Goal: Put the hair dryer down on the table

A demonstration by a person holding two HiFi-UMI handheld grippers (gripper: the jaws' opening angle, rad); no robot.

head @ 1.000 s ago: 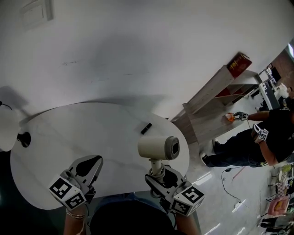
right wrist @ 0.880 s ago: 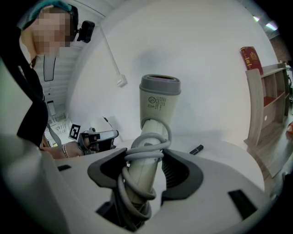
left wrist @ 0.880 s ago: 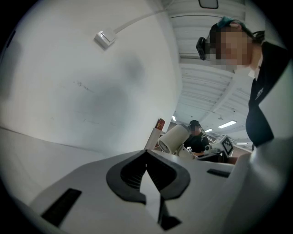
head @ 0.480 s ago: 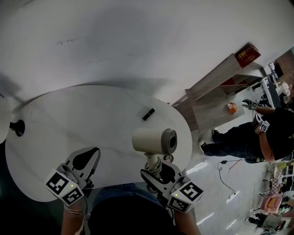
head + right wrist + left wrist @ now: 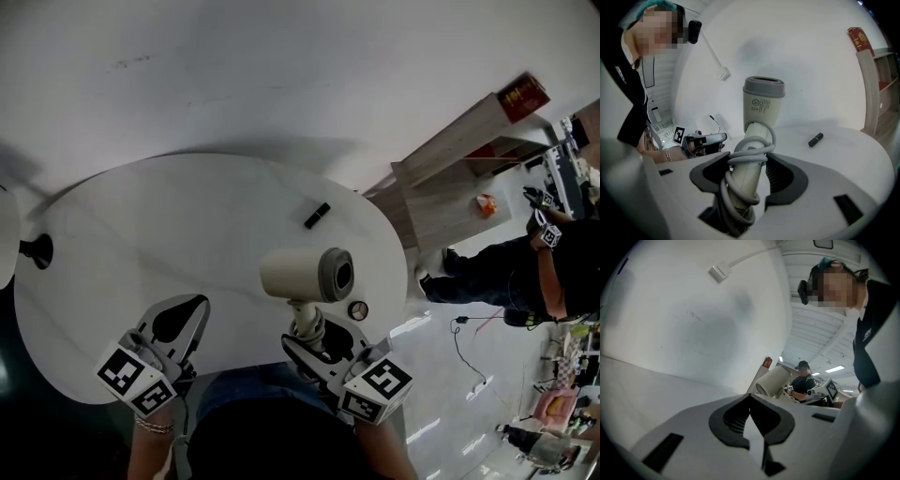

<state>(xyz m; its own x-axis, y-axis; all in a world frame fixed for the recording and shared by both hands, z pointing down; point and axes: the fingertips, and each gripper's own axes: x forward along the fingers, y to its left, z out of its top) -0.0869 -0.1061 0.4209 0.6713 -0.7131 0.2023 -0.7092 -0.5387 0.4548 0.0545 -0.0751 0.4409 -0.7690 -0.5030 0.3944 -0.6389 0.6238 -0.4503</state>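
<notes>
- Over the near right part of the table (image 5: 112, 244), the hair dryer (image 5: 300, 275) is held clear of the top, handle down and barrel lying across, its open end turned towards the table's right edge.
- The right gripper (image 5: 317, 345) is closed on the handle. In the right gripper view the pads are seen pressed on either side of it, with the grey cord wound round the handle between them.
- The left gripper (image 5: 178, 326) is shut, tips together, with nothing in it. It hangs over the near left edge of the table.
- Handling, judged: a hard plastic shell, stiff, smooth and likely slippery. The barrel makes it top-heavy above the grip, so tipping is to be expected on release.
- The wound cord is judged to give the pads some bite, but it may shift under them.
- The hold is best kept low on the handle, as now. The dryer is probably better laid on its side than stood up.
- Surface: a white, smooth, oval top, mostly bare. A small dark stick (image 5: 317, 216) lies beyond the dryer, well apart from it.
- Room: a plain white wall lies behind the table. A pale wooden shelf unit (image 5: 450, 178) stands to the right, and another person (image 5: 525, 281) is at work beside it.
</notes>
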